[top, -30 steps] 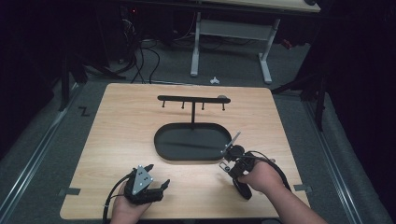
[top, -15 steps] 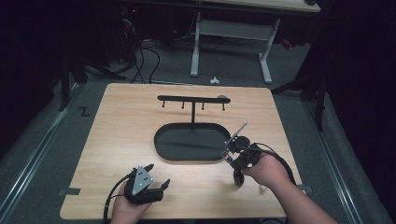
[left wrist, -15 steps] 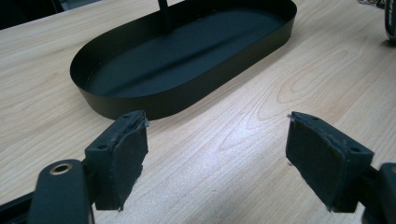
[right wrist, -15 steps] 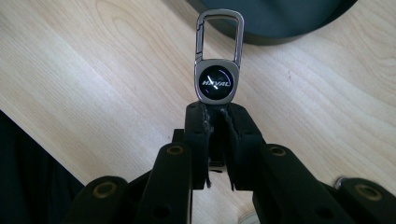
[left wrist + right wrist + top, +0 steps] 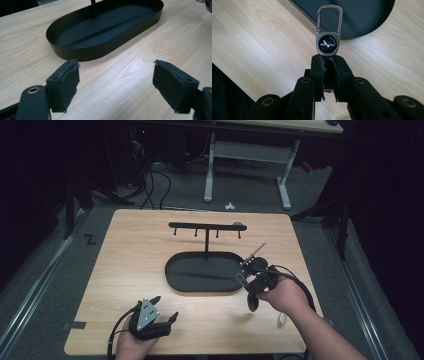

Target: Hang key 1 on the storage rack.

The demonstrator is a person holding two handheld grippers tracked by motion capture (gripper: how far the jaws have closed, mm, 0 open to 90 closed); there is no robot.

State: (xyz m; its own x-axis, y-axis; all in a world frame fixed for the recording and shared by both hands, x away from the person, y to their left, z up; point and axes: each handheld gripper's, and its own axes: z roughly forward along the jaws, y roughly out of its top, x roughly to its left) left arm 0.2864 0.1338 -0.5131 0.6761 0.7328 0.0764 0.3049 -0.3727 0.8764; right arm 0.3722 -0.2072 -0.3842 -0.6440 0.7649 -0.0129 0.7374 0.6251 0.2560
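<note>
Clamped tight, the jaws of the right gripper pinch the lower end of a metal keychain, a grey carabiner clip with a round dark badge that reads "HAVAL". In the high view the right gripper sits at the right end of the black oval tray, and the keychain sticks up and away from it over the tray's rim. Compared with a second ago, this hand has drawn a little toward the near right edge of the table and has turned, so the keychain now points more steeply toward the hook rack, a black bar with small pegs on a post rising from the tray. That suggests the clip is being lined up for hanging on a peg, with the lift yet to come. Meanwhile the left gripper has stayed where it was near the front edge, jaws spread wide with nothing between them, facing the tray. Hard to make out: the pegs are tiny from above, the part of the keychain inside the jaws is covered, and whether the clip's gate is open cannot be told.
</note>
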